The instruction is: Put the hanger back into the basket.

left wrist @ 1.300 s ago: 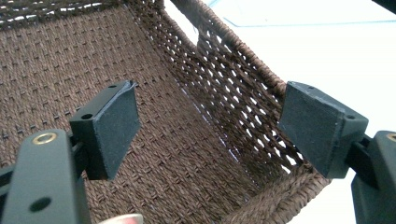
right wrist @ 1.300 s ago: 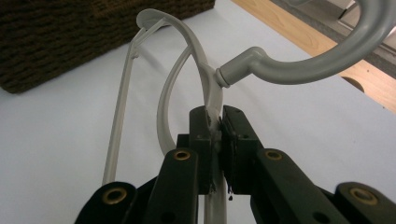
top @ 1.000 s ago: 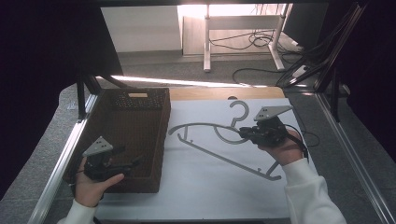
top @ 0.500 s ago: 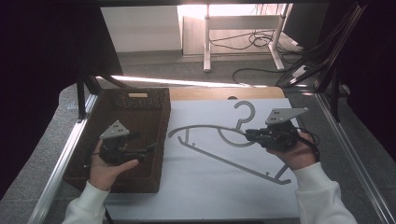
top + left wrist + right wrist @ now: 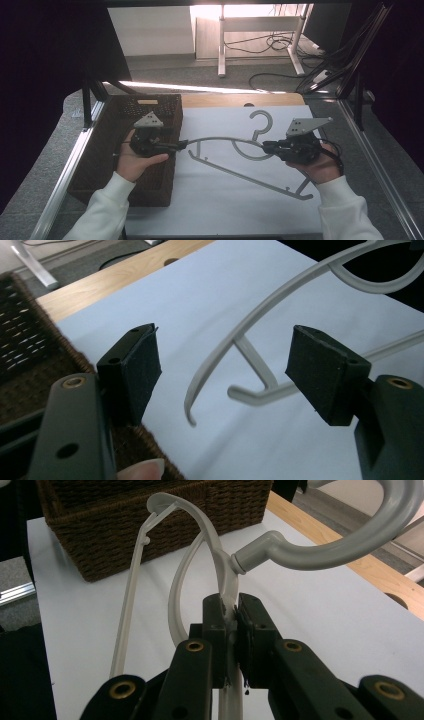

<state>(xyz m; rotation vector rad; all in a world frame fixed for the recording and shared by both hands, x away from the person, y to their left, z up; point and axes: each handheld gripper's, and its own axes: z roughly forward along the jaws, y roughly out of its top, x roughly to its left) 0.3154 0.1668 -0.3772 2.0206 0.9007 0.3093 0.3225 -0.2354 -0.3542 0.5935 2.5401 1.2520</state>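
so the right hand-held gripper (image 5: 267, 146) is clamped tight on the grey plastic hanger (image 5: 235, 165), pinching it right at the neck just under the hook (image 5: 260, 122). in the right gripper view you can see the 2 black pads squeezed flat against the hanger's stem, the hook curling off toward 1 o'clock.

the hanger sits over the white sheet (image 5: 220, 210) on the bench (image 5: 220, 100), roughly mid-frame in the high view, its hook end at 3 o'clock by the right hand (image 5: 320, 162) and its far arm tip reaching out to 9 o'clock.

the left hand-held gripper (image 5: 182, 145) is over the edge of the dark wicker basket (image 5: 107, 165), pointing toward 3 o'clock at that arm tip. its jaws are released but have just been closing in a bit. in the left gripper view the curved tip of the hanger (image 5: 210, 370) lies between the 2 pads (image 5: 142, 367) with a gap on both sides, so nothing is gripped there. the left hand (image 5: 132, 162) is at about 9 o'clock in the high view, over the basket.
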